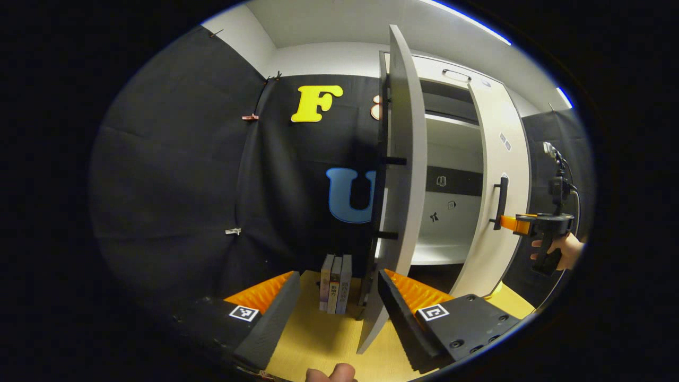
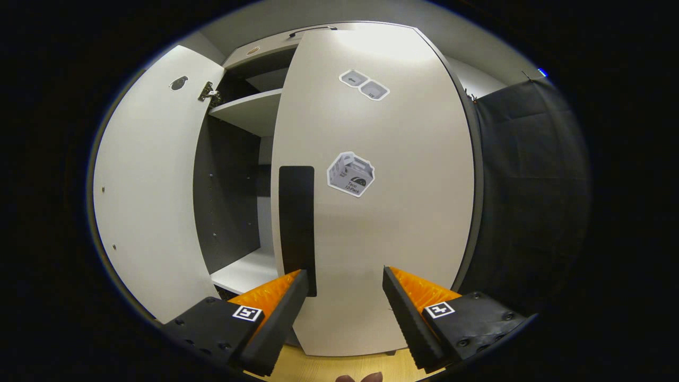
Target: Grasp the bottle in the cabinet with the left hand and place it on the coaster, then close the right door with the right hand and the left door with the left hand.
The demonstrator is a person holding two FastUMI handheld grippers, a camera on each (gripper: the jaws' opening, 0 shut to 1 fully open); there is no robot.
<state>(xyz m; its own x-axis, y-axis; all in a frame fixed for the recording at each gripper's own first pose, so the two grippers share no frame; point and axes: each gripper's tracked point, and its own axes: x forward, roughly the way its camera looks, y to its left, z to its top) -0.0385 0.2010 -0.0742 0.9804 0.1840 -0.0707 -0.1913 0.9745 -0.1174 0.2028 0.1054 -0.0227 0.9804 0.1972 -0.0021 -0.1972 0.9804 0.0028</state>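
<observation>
Left gripper view: left gripper (image 1: 335, 297) at frame bottom, fingers spread wide, holding nothing. Between them, wooden tabletop (image 1: 318, 339) and three upright books (image 1: 335, 284) just beyond. Left door (image 1: 406, 175) edge-on through centre frame, swung fully out, its lower edge touching or just inside the right finger. Right of centre, the right door (image 1: 501, 180) nearly shut; the right gripper (image 1: 512, 223), held in a hand (image 1: 565, 249), is pressed at its dark handle (image 1: 500, 204). Cabinet shelf (image 1: 440, 254) visible in the gap looks bare. Bottle and coaster not made out, presumably already placed.

Right gripper view: right gripper (image 2: 342, 289) at bottom, fingers parted, nothing clasped, tips close against the right door (image 2: 382, 212), a pale panel with stickers; handle (image 2: 297, 228) a dark vertical bar at the left fingertip. Left door (image 2: 146, 191) stands open at left frame.

Step in hand, by my reading: pushing the right door home. Best to keep pressure flat near the handle edge, push straight until flush, then withdraw before the left door swings.
</observation>
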